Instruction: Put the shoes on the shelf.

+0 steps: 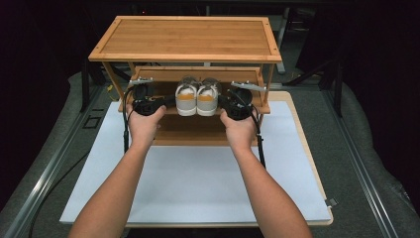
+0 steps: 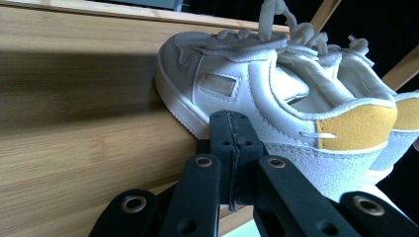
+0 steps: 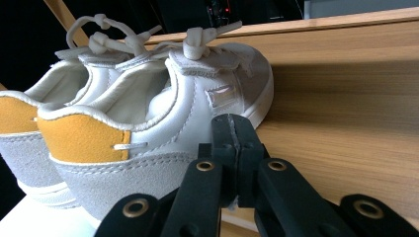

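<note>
A pair of white sneakers with yellow heel tabs stands side by side on the middle shelf [image 2: 74,148] of a bamboo shoe rack [image 1: 188,37], heels toward me. My left gripper [image 1: 167,101] is shut with nothing in it, its tips [image 2: 230,128] at the outer side of the left sneaker [image 1: 186,99] [image 2: 257,94]. My right gripper [image 1: 223,102] is shut and empty too, its tips [image 3: 232,131] at the outer side of the right sneaker [image 1: 207,99] [image 3: 163,118]. I cannot tell whether the tips touch the shoes. Each gripper view shows the other sneaker behind the near one [image 2: 405,113] [image 3: 20,123].
The rack's top shelf overhangs the sneakers, and its slanted side posts [image 1: 115,79] stand close outside both hands. A lower shelf [image 1: 193,134] lies beneath. The rack stands on a white mat [image 1: 198,183] on the table, with open mat in front.
</note>
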`<state>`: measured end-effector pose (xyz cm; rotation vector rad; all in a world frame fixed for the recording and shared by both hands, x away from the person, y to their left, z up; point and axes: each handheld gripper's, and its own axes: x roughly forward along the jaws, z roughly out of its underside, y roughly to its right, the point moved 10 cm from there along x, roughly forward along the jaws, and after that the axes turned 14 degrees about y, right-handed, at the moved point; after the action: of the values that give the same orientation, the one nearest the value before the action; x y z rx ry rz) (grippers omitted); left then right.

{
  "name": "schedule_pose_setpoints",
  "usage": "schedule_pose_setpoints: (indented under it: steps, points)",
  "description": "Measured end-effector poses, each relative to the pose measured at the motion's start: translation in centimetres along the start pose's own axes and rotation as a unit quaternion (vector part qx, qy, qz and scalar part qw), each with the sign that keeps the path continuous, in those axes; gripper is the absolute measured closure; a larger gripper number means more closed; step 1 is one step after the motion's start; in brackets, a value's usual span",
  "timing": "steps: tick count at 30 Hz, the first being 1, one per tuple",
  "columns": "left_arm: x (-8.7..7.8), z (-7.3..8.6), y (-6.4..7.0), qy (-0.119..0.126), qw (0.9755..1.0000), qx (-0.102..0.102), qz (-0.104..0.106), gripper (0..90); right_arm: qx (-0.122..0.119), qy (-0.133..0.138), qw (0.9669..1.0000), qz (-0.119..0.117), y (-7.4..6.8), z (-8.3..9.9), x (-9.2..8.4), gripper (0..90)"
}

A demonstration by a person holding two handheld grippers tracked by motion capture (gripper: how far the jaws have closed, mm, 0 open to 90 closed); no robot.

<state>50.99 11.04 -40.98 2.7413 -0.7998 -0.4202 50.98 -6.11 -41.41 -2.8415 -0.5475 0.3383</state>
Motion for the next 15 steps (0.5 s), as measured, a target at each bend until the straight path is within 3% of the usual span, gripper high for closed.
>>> schedule_pose_setpoints:
  steps: [15]
  points:
    - [0.9,-0.3,-0.6,0.000,1.0000,-0.001,-0.002,89.9,-0.004,-0.008,1.0000,-0.002,0.3,-0.3,1.1,90.0]
